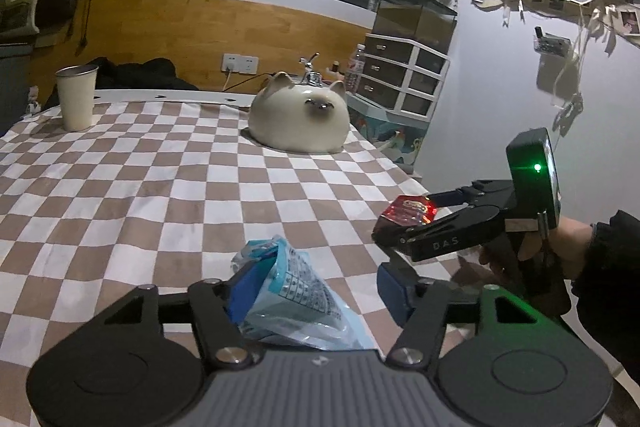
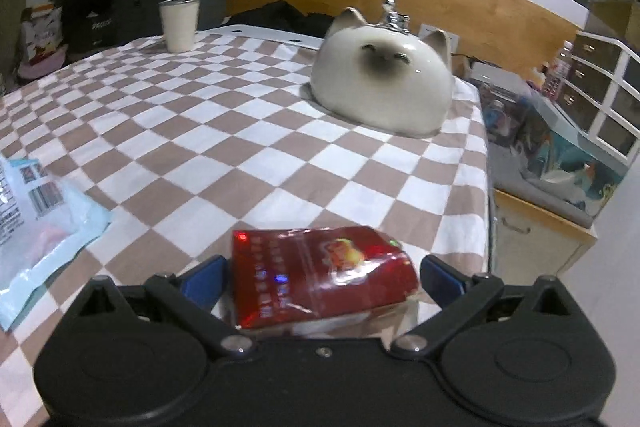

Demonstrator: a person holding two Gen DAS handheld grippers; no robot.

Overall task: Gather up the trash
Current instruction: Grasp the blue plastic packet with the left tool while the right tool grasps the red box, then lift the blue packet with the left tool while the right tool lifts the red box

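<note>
A light-blue plastic wrapper [image 1: 296, 303] lies crumpled on the checkered tablecloth [image 1: 140, 187] between the jaws of my left gripper [image 1: 320, 279]. It leans on the left blue pad [image 1: 248, 287], while the right pad stands apart from it, so this gripper is open. To the right, my right gripper [image 1: 402, 217] is shut on a red snack packet [image 1: 410, 211], held just above the cloth near the table's right edge. In the right wrist view the red packet [image 2: 320, 275] fills the gap of the right gripper [image 2: 324, 275], and the blue wrapper [image 2: 36, 227] shows at far left.
A cat-shaped ceramic piece [image 1: 298, 119] sits at the far right of the table and a white cup [image 1: 76, 97] at the far left. A drawer unit [image 1: 404, 75] and a box stand past the right edge. A person's hand [image 1: 560, 243] holds the right gripper.
</note>
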